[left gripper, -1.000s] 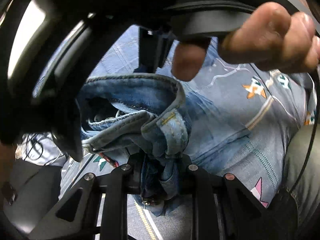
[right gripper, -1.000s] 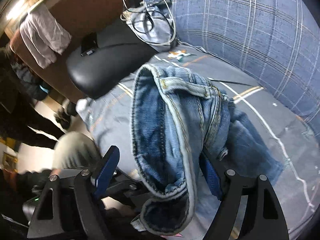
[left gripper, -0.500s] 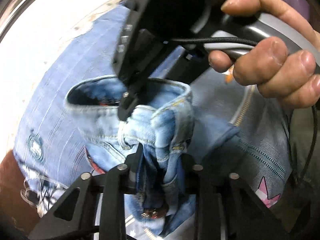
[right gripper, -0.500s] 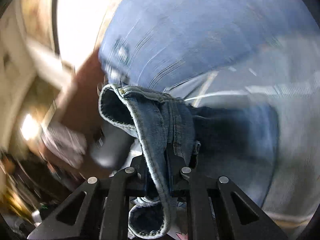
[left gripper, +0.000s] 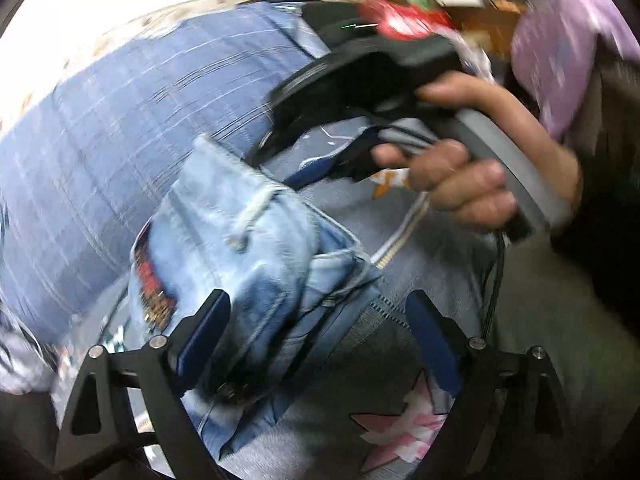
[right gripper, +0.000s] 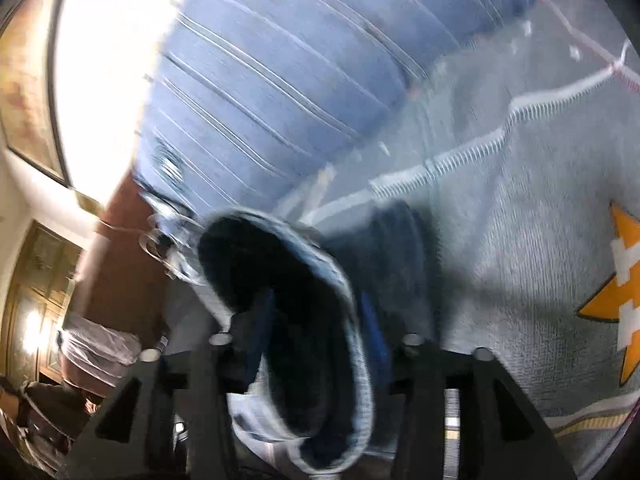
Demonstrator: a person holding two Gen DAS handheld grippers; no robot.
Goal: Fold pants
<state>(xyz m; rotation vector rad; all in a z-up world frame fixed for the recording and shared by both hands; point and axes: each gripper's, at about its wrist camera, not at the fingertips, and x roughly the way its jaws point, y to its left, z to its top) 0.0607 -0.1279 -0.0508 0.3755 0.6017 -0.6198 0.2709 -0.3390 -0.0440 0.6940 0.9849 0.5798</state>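
Jeans [right gripper: 320, 320] in right claw [right gripper: 316, 332], left claw [left gripper: 316, 332] apart

Patterned grey bedspread [left gripper: 400, 360], jeans [left gripper: 260, 240] on it

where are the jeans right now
In the left wrist view the jeans lie bunched left of centre on the grey patterned bedspread, between the open left tool fingers. In the right wrist view the right tool straddles their waistband.

The left claw [left gripper: 316, 338] has black angular arms, silver screws and blue finger pads [left gripper: 202, 334]. At upper right, a bare-skinned hand [left gripper: 476, 172] wraps a grey handle [left gripper: 516, 176] with a black cable.
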